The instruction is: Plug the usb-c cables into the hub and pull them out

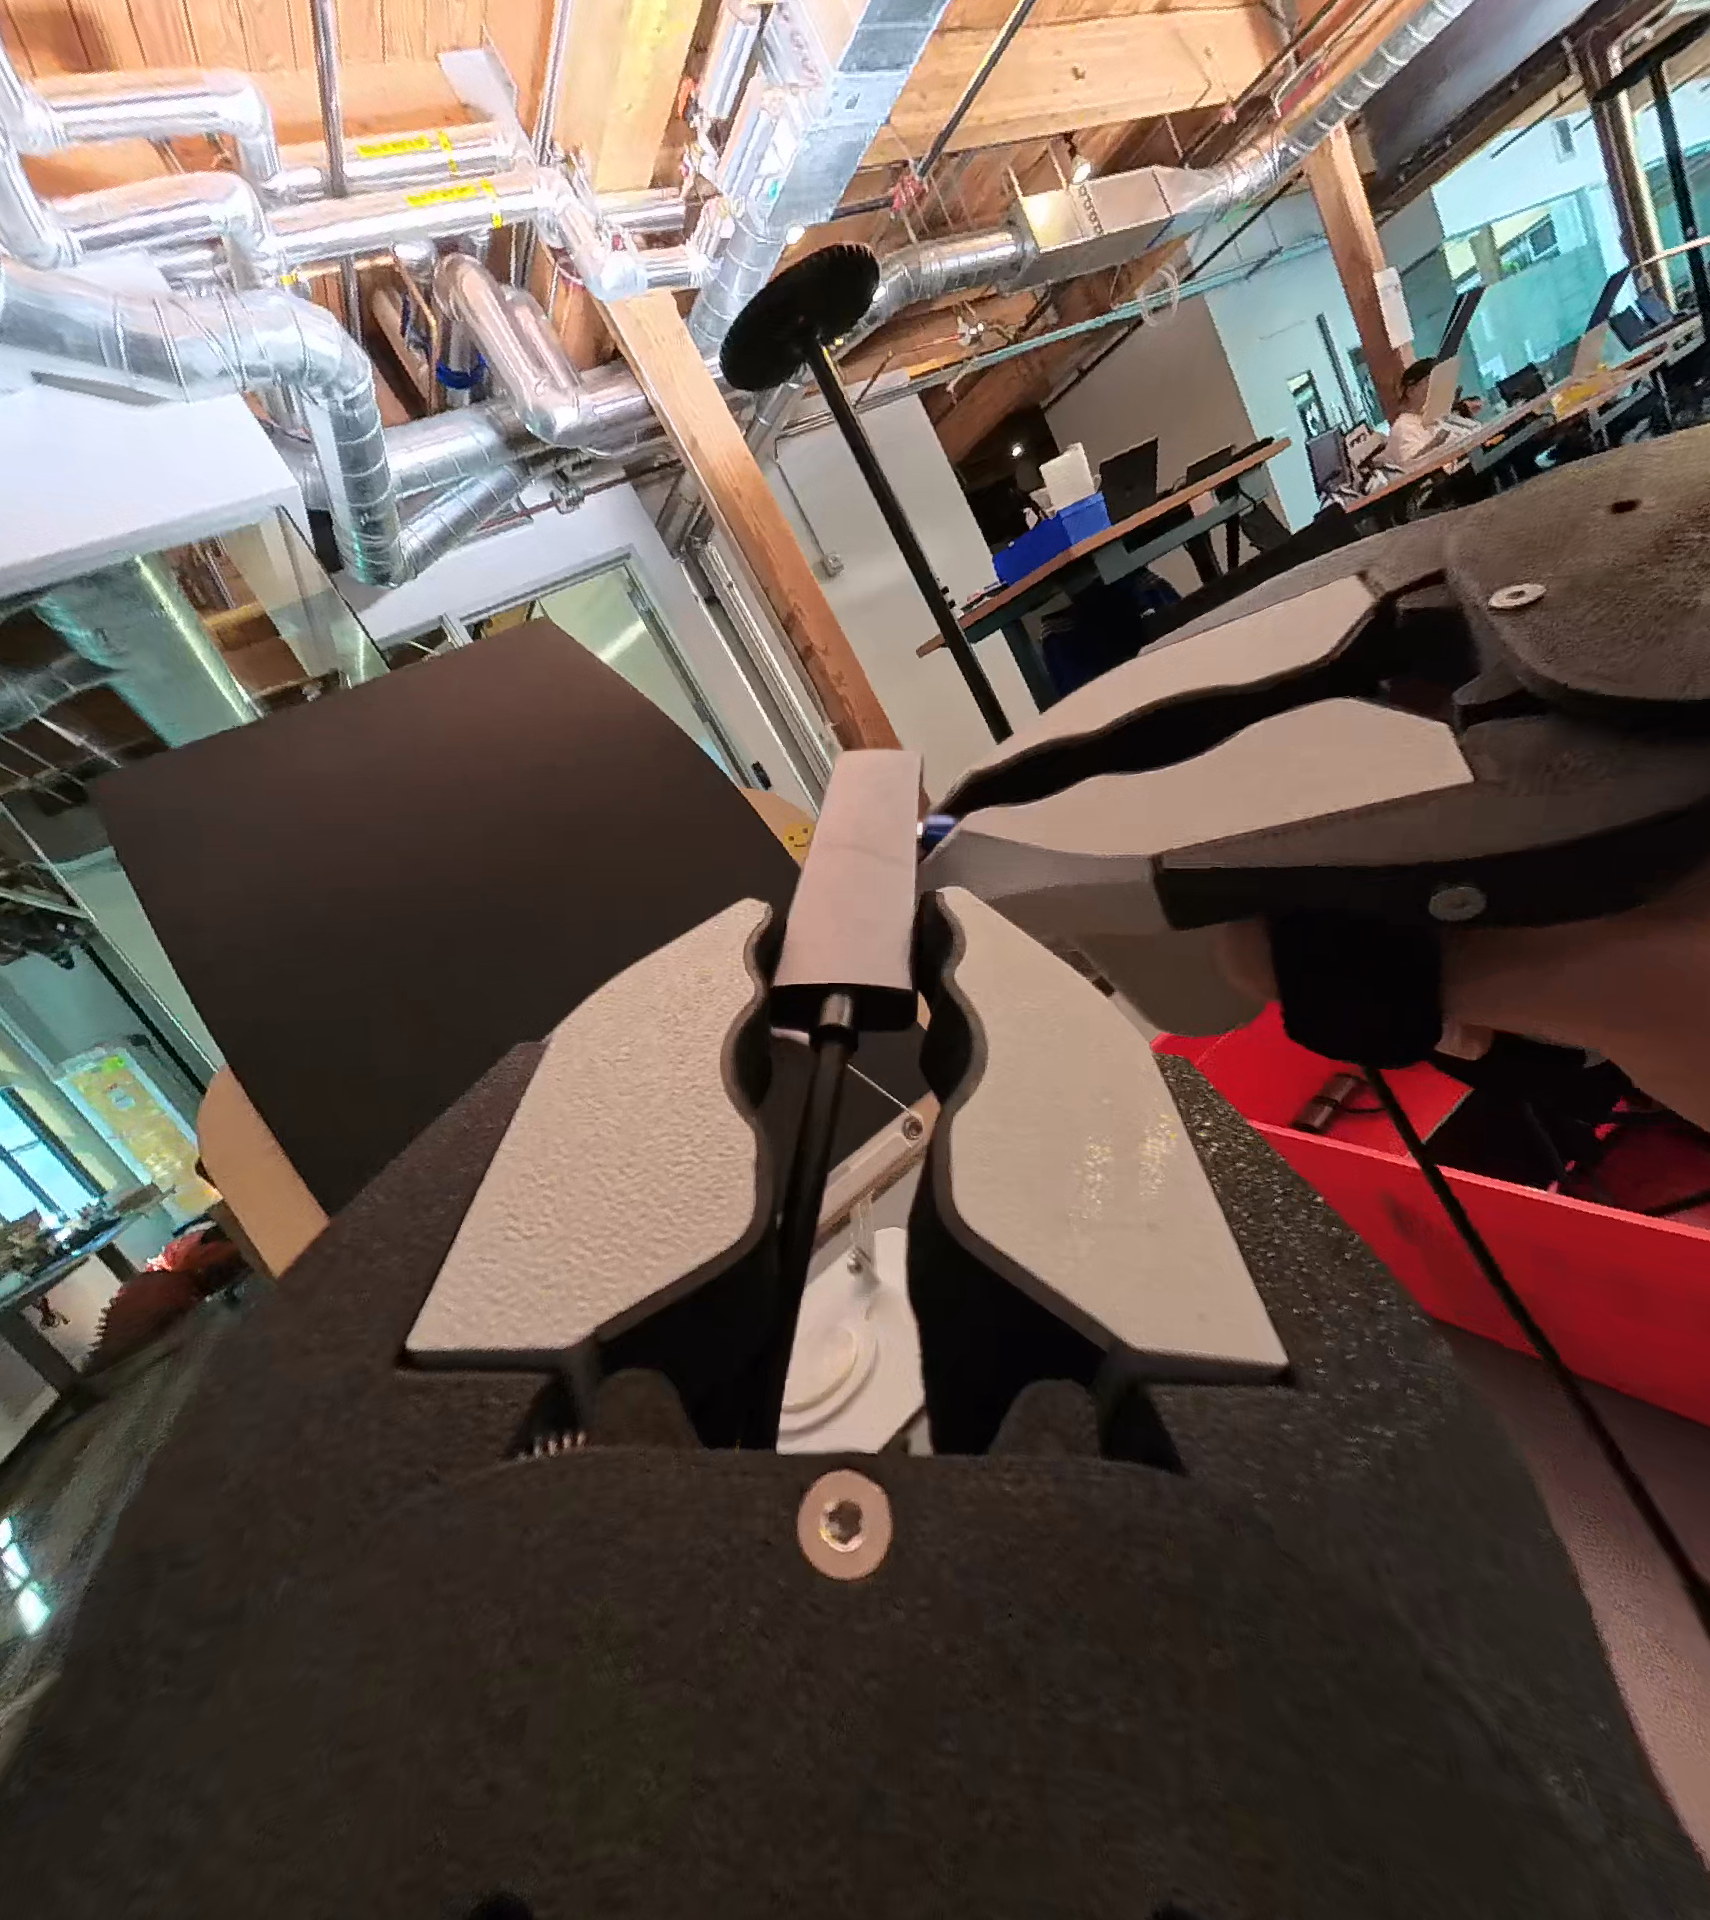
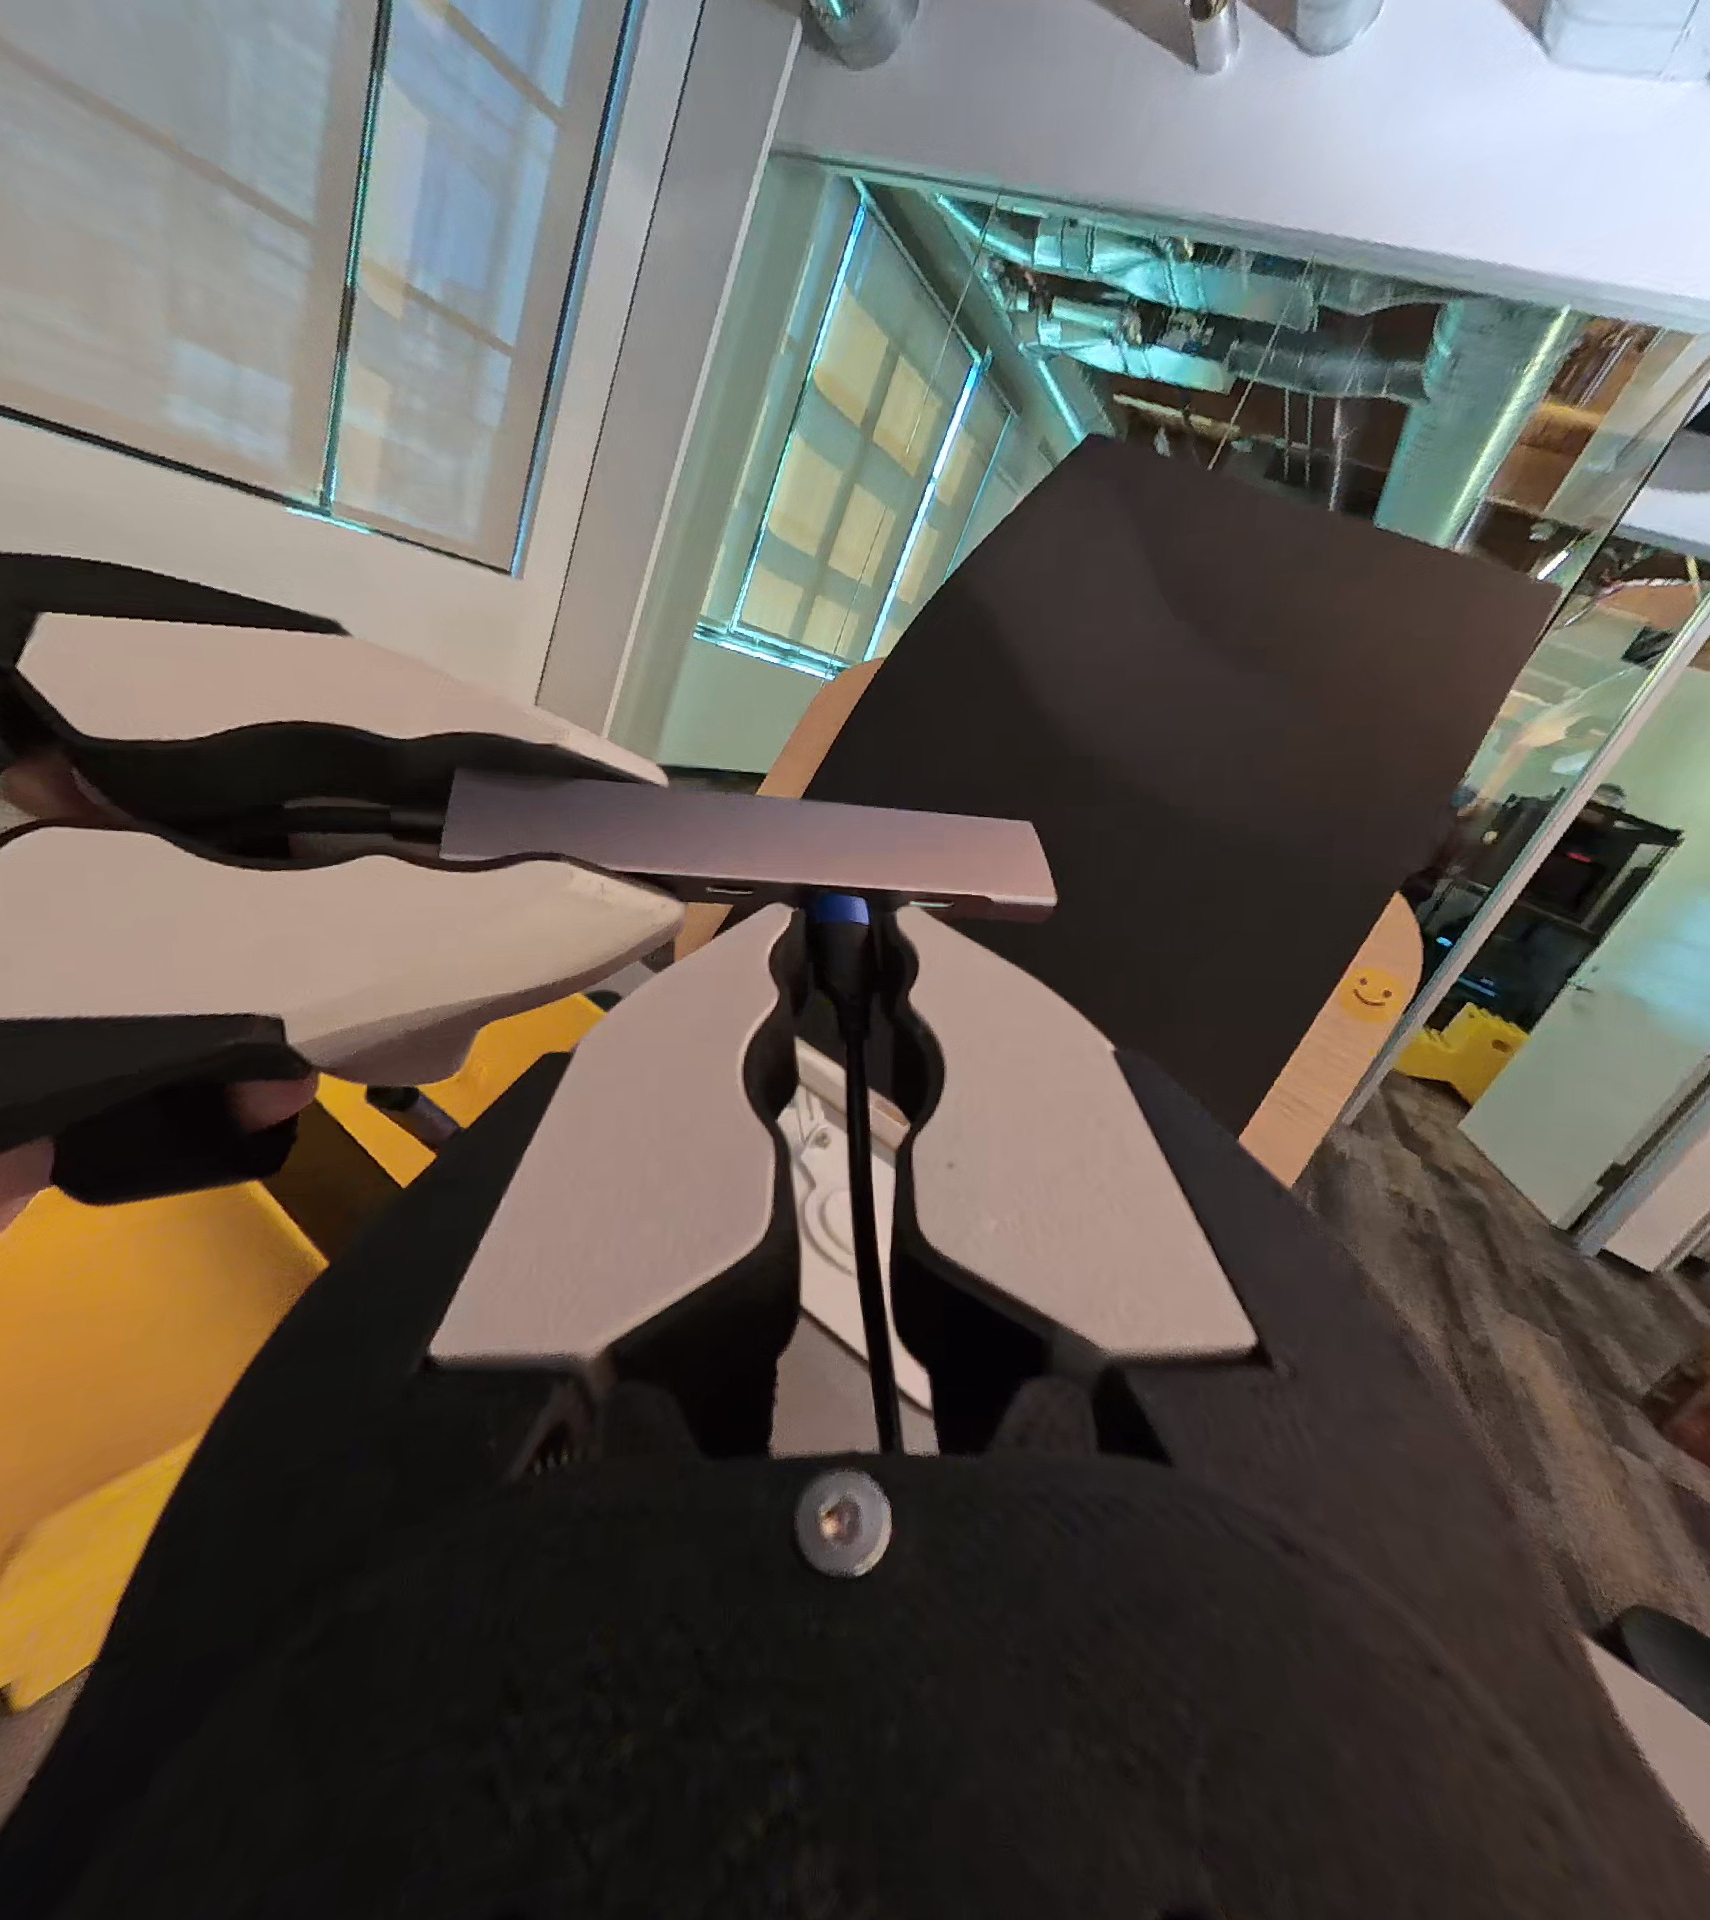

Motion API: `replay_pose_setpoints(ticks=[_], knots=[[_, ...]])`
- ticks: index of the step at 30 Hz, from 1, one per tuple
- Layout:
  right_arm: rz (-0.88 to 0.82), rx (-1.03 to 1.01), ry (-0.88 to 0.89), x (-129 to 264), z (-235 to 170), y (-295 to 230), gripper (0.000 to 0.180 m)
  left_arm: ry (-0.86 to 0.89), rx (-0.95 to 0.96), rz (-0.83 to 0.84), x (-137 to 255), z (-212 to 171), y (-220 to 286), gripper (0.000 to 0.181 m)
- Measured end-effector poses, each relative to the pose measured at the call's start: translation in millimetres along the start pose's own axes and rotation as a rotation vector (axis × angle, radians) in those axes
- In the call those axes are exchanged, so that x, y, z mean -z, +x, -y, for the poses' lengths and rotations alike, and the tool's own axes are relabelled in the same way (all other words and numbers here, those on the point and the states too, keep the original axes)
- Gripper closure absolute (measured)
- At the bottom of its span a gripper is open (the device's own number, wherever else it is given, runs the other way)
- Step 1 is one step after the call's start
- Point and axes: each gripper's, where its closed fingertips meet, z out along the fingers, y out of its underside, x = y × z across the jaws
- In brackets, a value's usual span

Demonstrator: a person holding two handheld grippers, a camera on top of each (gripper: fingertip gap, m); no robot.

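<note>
A slim grey hub (image 1: 856, 862) is clamped at its cable end in my left gripper (image 1: 851, 920), which is shut on it and holds it in the air. The hub's own black lead (image 1: 809, 1164) runs back between the fingers. My right gripper (image 2: 838, 925) is shut on a black usb-c cable (image 2: 866, 1195) just behind its blue-collared plug (image 2: 835, 912). The plug sits against the hub's (image 2: 747, 836) long side edge, with its metal tip hidden. The right gripper (image 1: 944, 826) comes in from the right in the left wrist view. The left gripper (image 2: 659, 844) comes in from the left in the right wrist view.
A red bin (image 1: 1557, 1257) lies below on the right. A yellow bin (image 2: 103, 1351) lies below on the left. A black board (image 2: 1194, 779) stands behind the hub, backed by cardboard. A black pole stand (image 1: 892, 540) rises beyond. A white object (image 1: 835, 1351) lies under the grippers. Less than 4 cm separates the two grippers' tips.
</note>
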Motion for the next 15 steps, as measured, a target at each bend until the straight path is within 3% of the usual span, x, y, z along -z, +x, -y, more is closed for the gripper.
replay_pose_setpoints(ticks=[7, 15], knots=[[0.04, -0.085, 0.037, 0.0, 1.6, -1.6, 0.167, 0.029, 0.039, -0.005, 0.7, 0.9, 0.5, 0.157], [-0.06, -0.071, 0.104, -8.3, 15.8, -7.7, 0.167, 0.029, 0.072, 0.006, 5.4, 6.8, -14.7, 0.155]])
